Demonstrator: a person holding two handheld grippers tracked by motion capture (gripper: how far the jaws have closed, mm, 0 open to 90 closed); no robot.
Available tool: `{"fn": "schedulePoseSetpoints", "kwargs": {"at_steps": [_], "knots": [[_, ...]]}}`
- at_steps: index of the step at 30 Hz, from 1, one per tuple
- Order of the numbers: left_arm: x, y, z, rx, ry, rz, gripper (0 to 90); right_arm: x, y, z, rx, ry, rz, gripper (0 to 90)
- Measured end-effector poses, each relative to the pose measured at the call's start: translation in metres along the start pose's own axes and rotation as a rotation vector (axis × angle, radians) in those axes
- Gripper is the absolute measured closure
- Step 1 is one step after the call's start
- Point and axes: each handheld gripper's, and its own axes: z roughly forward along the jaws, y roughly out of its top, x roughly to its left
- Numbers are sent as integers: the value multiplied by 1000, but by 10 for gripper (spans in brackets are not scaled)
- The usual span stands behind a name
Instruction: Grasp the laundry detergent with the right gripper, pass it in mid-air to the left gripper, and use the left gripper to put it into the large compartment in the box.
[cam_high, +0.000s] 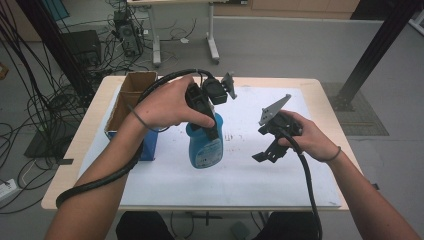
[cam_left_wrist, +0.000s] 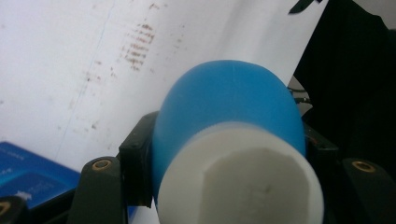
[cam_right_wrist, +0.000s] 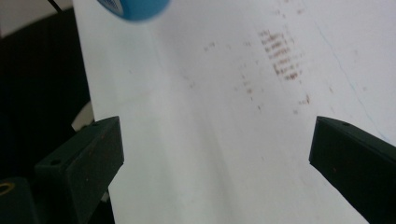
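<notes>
White cap of the blue bottle sits closest to the lens in the left gripper view, w/ both black jaws clenched on the bottle's neck just below it. From the high view the left gripper holds that bottle upright, near the middle of the white sheet on the table; can't tell if its base rests on the sheet or hangs just above. Right gripper is well apart to the right, jaws released wide, nothing btwn them, only stained paper under it in the right gripper view. Risks, as I judge: grip is high on a smooth rounded shoulder, so the bottle could pivot or slide out if swung fast; if set down tilted it may tip, being tall and narrow. Left gripper's thick cable loops over the forearm near the cardboard box and could snag it. Moving toward the box, the bottle could knock its rim or the blue carton beside it. Count: 1 bottle, 1 cap, 2 grippers, 1 open brown box, 1 blue carton, 1 sheet.
</notes>
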Motion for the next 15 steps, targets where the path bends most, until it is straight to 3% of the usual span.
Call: {"fn": "schedulePoseSetpoints", "kwargs": {"at_steps": [3,9,15], "knots": [[3,-4,-4,2,14,-26,376,-5,-1,-1,48,-5,27,37],[11,-12,-16,4,40,-110,376,-9,0,-5,131,-48,31,41],[18,-20,-32,3,55,-167,376,-15,1,-14,138,-63,58,42]]}}
